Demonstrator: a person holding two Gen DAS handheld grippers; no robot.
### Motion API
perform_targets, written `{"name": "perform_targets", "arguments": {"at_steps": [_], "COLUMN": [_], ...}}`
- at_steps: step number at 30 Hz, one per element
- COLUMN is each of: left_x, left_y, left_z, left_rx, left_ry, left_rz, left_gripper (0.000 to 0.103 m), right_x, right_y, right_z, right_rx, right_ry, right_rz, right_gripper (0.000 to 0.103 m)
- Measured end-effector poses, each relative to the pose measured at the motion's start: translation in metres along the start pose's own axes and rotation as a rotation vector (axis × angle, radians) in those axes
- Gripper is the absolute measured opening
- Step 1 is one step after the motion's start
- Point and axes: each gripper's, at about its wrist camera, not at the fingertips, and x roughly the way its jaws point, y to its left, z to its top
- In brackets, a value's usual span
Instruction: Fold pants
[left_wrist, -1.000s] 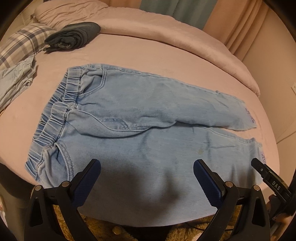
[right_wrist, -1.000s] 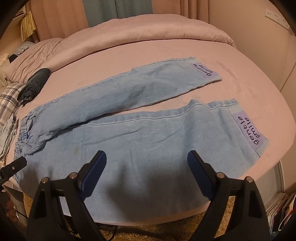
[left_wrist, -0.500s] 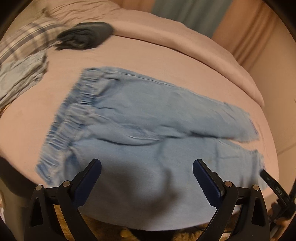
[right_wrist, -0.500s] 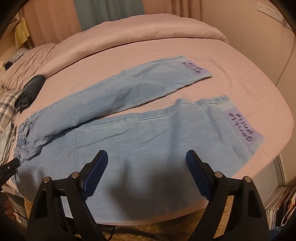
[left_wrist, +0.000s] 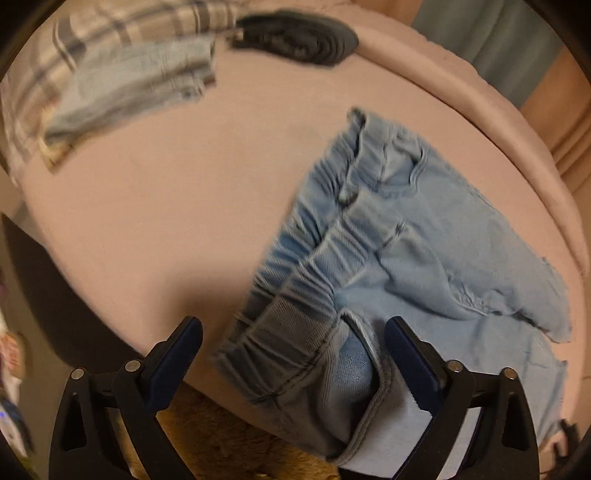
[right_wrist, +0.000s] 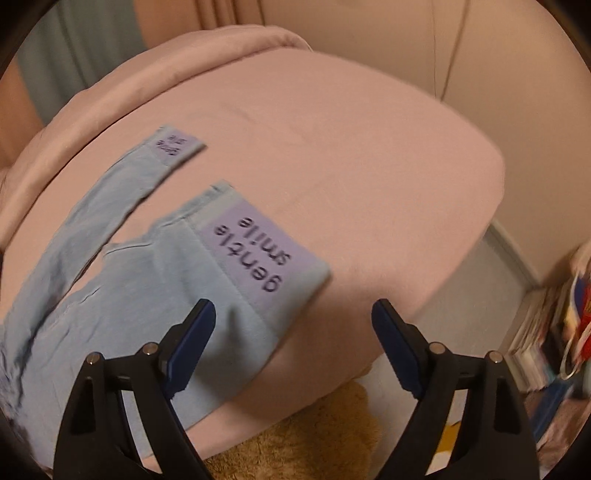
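Pants: light blue jeans (left_wrist: 424, 236) lie spread on the bed, in the right half of the left wrist view and the left half of the right wrist view.
Waistband: the stretchy band (left_wrist: 310, 266) runs from the upper middle down to the lower middle of the left wrist view; its near end sits at the bed's edge.
Left tongs: the left tongs (left_wrist: 293, 350) are wide apart at the bottom of the frame. The near waistband corner sits between the two blue tips. The right tip (left_wrist: 410, 365) looks like it touches the cloth, but the picture is blurry, so I cannot be sure.
Right tongs: the right tongs (right_wrist: 293, 332) are wide apart too, and they hold nothing. The left tip (right_wrist: 190, 343) is over the near leg; the right tip is over bare bed.
Leg ends: the near leg ends in a purple patch (right_wrist: 264, 254) that says "gentle smile", in the middle of the frame. The far leg end (right_wrist: 173, 147) lies in the upper left, well apart from it.
Bed: a pink bed (left_wrist: 155, 206) carries it all.
Other clothes: a dark folded thing (left_wrist: 295, 37) lies at the top middle of the left wrist view. A pale blue cloth (left_wrist: 129, 81) lies on a checked cloth (left_wrist: 110, 26) in the upper left.
Floor: a tan fuzzy rug (right_wrist: 306, 443) shows at the bottom middle of the right wrist view. A stack of books (right_wrist: 535, 339) is at the right edge.
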Motion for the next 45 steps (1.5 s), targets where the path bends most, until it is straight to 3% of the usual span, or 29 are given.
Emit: {"name": "perform_targets", "arguments": {"at_steps": [1,3,4,6,7,8,10,13,16,18,20,24,27,33,34,37,38,40,42,45], "left_x": [0.006,0.011,0.009,0.006,0.005,0.002,-0.009,-0.036,-0.038,-0.019,0.001,0.010,0.009,-0.009,-0.018,-0.047,-0.054,-0.070,-0.076,-0.059], "left_y": [0.002,0.005,0.004,0.002,0.002,0.000,-0.005,-0.009,-0.003,0.002,0.005,0.004,0.001,-0.006,-0.006,-0.009,-0.009,-0.014,-0.019,-0.047], "left_z": [-0.002,-0.003,-0.004,-0.005,-0.005,-0.004,-0.003,0.001,0.002,-0.003,-0.006,-0.010,-0.005,-0.003,0.000,0.007,0.006,0.010,0.009,0.002], "left_rx": [-0.019,-0.038,-0.030,-0.019,-0.019,-0.011,0.008,0.005,0.007,0.008,-0.005,0.022,0.031,0.045,0.043,0.052,0.051,0.050,0.070,0.140], "left_ry": [0.014,-0.006,-0.021,-0.021,-0.021,-0.026,-0.058,-0.101,-0.095,-0.035,0.021,0.009,0.023,0.006,-0.005,-0.102,-0.126,-0.179,-0.196,-0.120], "left_rz": [-0.033,-0.019,-0.017,-0.069,-0.088,-0.085,-0.093,-0.139,-0.150,-0.111,-0.087,-0.063,-0.048,-0.006,-0.003,0.004,0.005,-0.037,-0.135,-0.243], "left_gripper": [0.082,0.071,0.063,0.041,0.040,0.037,0.034,0.034,0.034,0.035,0.037,0.039,0.045,0.058,0.060,0.071,0.077,0.078,0.078,0.076], "right_x": [0.006,0.017,0.023,0.030,0.028,0.023,0.021,-0.011,-0.048,-0.054,-0.041,0.014,0.019,-0.003,-0.007,-0.027,-0.032,-0.038,-0.031,-0.004], "right_y": [-0.005,-0.007,-0.009,-0.011,-0.008,-0.005,-0.002,-0.001,-0.007,-0.011,-0.013,-0.025,-0.022,-0.004,-0.003,-0.006,0.002,0.013,0.030,0.049], "right_z": [0.001,0.002,0.002,0.001,0.000,0.003,0.009,0.018,0.023,0.021,0.017,-0.006,-0.007,0.006,0.010,0.017,0.020,0.019,0.019,0.015], "right_rx": [0.021,0.038,0.046,0.074,0.069,0.045,0.058,0.063,0.093,0.096,0.080,0.098,0.090,-0.046,-0.049,-0.049,-0.062,-0.096,-0.137,-0.163], "right_ry": [0.007,0.026,0.042,0.041,0.024,-0.014,-0.016,-0.117,-0.210,-0.224,-0.190,-0.023,-0.023,-0.033,-0.046,-0.096,-0.115,-0.123,-0.104,-0.020], "right_rz": [0.015,0.021,0.038,0.067,0.066,0.072,0.123,0.133,0.145,0.142,0.096,0.032,0.024,-0.129,-0.136,-0.122,-0.095,-0.050,0.041,0.112], "right_gripper": [0.086,0.081,0.072,0.069,0.050,0.012,0.011,0.010,0.010,0.010,0.010,0.010,0.011,0.023,0.027,0.055,0.058,0.057,0.055,0.054]}}
